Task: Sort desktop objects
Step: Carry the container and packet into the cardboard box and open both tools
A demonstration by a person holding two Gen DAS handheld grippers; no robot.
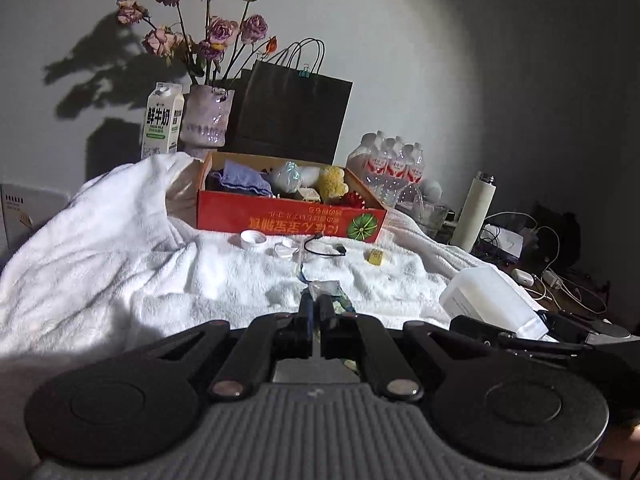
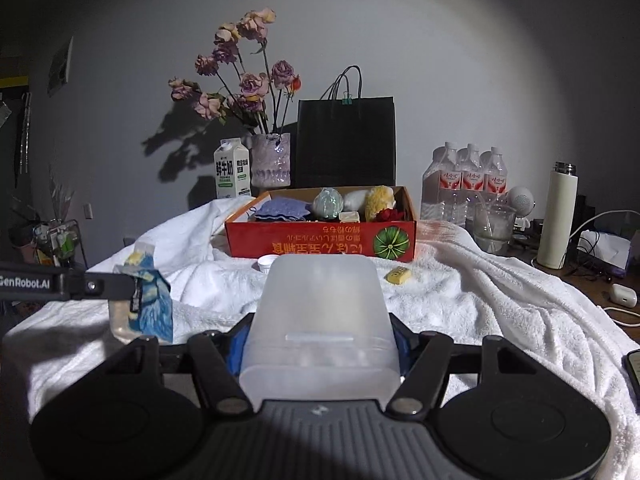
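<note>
Covering the whole desk, a rumpled white towel point(image 2: 500, 280) is the biggest thing in sight, and on it, toward the wall, sits an open orange cardboard box point(image 2: 320, 240) with upside-down print and a green pumpkin picture on its front. Inside the box lie a blue cloth, a pale shiny ball, a white lump, a yellow fluffy piece and something red. Behind it stand a black paper bag point(image 2: 346, 140), a vase of dried roses point(image 2: 271, 164) and a milk carton point(image 2: 232, 174); to the right stand a pack of water bottles point(image 2: 464, 180) and a white flask point(image 2: 558, 216). Nearer, the right gripper point(image 2: 320, 344) has its jaws set wide on the sides of a translucent white plastic container point(image 2: 320, 320), which is raised off the towel in front of the box. The left gripper point(image 1: 316, 308) has its jaws pinched almost together on a small clear packet with a blue and yellow painted print point(image 2: 148, 300), hanging above the towel left of the container. Loose on the towel before the box lie a white cap point(image 1: 253, 239), a small white case point(image 1: 285, 249), a black cable point(image 1: 324, 249) and a tiny yellow block point(image 2: 398, 275).
</note>
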